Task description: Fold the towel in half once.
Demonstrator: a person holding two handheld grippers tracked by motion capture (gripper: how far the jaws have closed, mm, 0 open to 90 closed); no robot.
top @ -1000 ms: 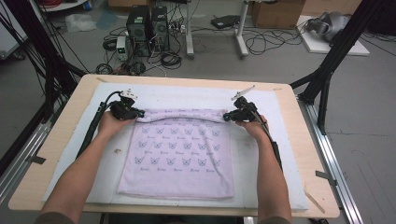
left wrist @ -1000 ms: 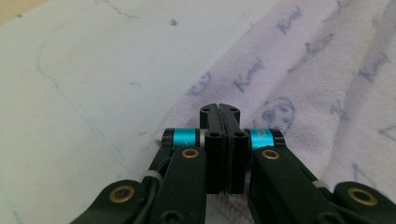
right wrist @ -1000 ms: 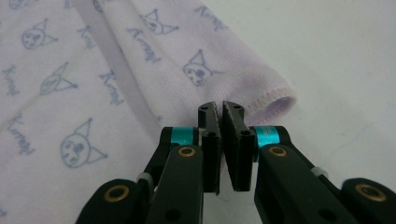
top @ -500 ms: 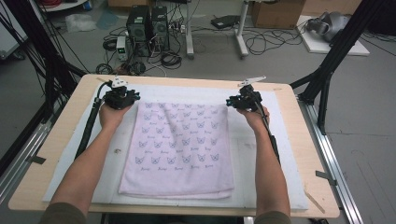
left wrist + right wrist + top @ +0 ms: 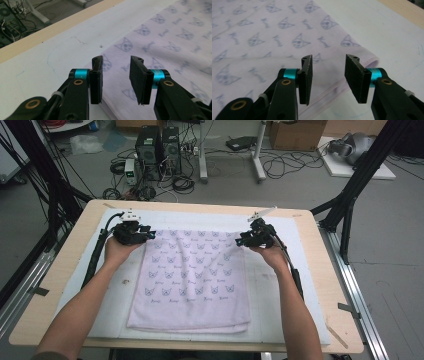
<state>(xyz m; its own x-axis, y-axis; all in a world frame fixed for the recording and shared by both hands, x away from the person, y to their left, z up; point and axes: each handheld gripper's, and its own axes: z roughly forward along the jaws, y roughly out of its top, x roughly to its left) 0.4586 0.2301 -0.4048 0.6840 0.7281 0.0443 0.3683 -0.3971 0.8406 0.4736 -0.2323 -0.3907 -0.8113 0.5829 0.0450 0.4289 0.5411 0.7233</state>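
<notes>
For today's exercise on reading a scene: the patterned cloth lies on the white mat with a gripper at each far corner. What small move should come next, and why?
Probably lift both grippers clear and bring them toward the near edge. The left gripper and right gripper have just been opening, with nothing between their jaws, and the cloth lies flat on the mat, apparently folded once, so it seems released.

towel (image 5: 192, 280) | pale lilac (cat-face print) | flat, spread on table centre
</notes>
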